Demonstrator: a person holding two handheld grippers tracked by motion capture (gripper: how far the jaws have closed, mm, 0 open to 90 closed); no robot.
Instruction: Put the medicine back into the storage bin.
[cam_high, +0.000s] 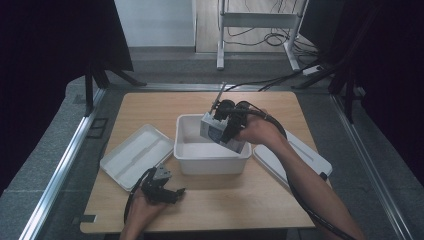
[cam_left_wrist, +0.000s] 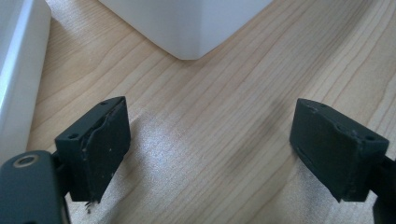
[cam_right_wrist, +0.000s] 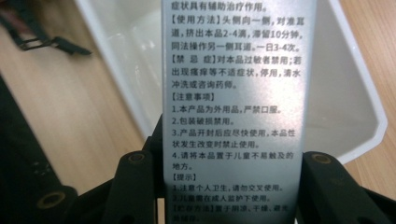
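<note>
I see dark curtains on both sides of the room, grey flooring, and a white metal frame (cam_high: 257, 30) with loose cables at the far wall. The wooden tabletop (cam_high: 150, 107) is light-grained and bare apart from three white items. At its left lies a shallow white tray (cam_high: 131, 155). My left tool (cam_high: 167, 192) rests low on the tabletop near the front edge, jaws well apart with nothing between them; in the left gripper view the bin's corner and the tray's edge show just ahead. At centre stands an open white bin (cam_high: 210, 162). My right tool (cam_high: 220, 127) hangs over the bin's right side, clamped on a silver box (cam_right_wrist: 233, 93) printed with Chinese text, held above the bin's interior. A flat white lid (cam_high: 305, 155) lies right of the bin, partly under my forearm.
</note>
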